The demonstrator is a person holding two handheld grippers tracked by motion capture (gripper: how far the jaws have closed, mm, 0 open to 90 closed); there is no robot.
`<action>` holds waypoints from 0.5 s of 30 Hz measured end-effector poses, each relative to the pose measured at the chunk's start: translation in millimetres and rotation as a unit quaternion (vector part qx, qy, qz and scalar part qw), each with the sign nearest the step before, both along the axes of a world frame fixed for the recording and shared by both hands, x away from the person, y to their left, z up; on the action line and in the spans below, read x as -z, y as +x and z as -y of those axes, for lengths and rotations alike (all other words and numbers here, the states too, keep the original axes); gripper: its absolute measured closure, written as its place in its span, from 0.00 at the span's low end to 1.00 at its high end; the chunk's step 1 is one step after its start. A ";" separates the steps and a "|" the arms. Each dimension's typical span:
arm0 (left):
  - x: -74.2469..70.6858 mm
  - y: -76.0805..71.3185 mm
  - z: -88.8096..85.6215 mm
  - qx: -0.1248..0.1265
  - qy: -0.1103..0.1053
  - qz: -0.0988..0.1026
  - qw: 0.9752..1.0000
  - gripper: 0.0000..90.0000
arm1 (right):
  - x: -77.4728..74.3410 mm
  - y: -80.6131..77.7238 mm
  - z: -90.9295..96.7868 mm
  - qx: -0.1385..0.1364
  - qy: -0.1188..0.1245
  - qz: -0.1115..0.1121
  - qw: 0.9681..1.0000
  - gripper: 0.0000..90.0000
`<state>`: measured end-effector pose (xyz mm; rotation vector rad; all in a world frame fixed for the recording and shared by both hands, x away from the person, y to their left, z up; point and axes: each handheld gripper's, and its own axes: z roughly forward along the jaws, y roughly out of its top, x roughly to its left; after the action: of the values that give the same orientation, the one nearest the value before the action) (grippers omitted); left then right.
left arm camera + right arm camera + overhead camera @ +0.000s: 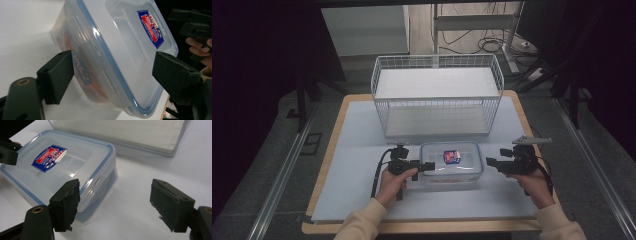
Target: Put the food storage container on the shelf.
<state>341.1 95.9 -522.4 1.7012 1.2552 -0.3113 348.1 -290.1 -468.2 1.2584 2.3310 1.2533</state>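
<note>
The tabletop (352,165) carried a white sheet, and everything on it is placed here relative to the clear plastic container (451,162) that sat near the middle of its front half. Just behind the container stood a white wire basket (436,95), its open side facing the container and two flat white shelves inside it. The container itself was rectangular, with a blue-edged clear lid (130,50) bearing a red and blue label (49,157); something orange-red showed dimly through its side wall in the left gripper view.

At the container's left end sat the left gripper (428,166), held in the person's left hand (393,184). Its fingers (58,75) stood wide apart, one low against the side wall beside the latch flap, the other out over the lid's far edge, so the container's left end lay between them without being squeezed.

Off the container's right end, a little apart from it, the right gripper (491,163) was held in the right hand (534,186). Its fingers (66,202) were also spread wide. One overlapped the container's near corner in the right gripper view; whether it touched cannot be told. The other stood over bare white sheet, well clear of the container.
</note>
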 end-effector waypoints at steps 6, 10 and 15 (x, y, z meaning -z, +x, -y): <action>-2.3 -1.3 -0.9 -0.002 0.003 0.007 1.000 0.26 | -0.1 1.9 -1.6 -0.012 0.012 -0.017 1.000 0.23; -2.2 -1.5 -1.0 -0.002 0.003 0.007 1.000 0.26 | -0.4 7.1 -7.2 -0.028 0.030 -0.042 0.998 0.21; -1.8 -1.7 -1.2 -0.004 0.000 0.008 1.000 0.27 | 4.1 20.0 -18.6 -0.043 0.035 -0.075 0.996 0.21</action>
<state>339.4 97.1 -520.6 1.6946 1.2507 -0.2916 368.1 -271.5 -472.3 1.3296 2.4908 1.3218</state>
